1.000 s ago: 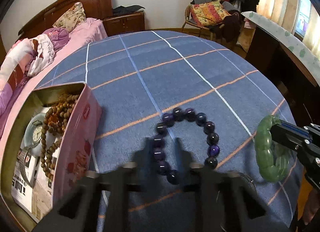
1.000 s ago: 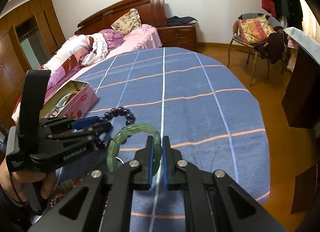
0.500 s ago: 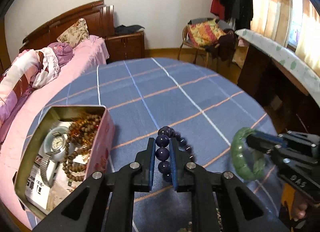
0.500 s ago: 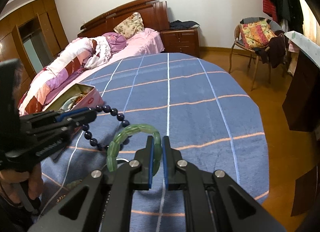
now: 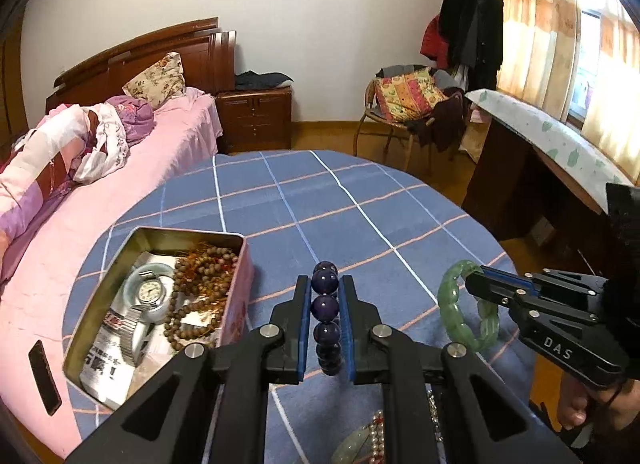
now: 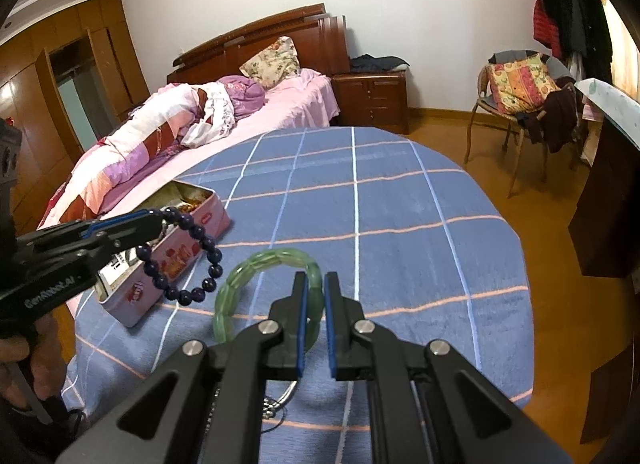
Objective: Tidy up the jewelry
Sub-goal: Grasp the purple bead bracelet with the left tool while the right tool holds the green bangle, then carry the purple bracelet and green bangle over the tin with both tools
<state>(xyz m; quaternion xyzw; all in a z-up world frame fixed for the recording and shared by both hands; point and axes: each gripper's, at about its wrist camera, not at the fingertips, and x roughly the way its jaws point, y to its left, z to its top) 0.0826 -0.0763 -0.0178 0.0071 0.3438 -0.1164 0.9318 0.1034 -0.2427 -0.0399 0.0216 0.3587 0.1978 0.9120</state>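
Fingers of the left gripper (image 5: 325,318) pinch a dark purple bead bracelet (image 5: 326,310); the right gripper (image 6: 314,306) pinches a green jade bangle (image 6: 256,268). Left of both sits the open pink tin (image 5: 236,304).

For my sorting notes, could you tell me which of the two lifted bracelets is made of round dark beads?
The purple bead bracelet, pinched in the left claw; the green bracelet in the right claw is pale, translucent segments.
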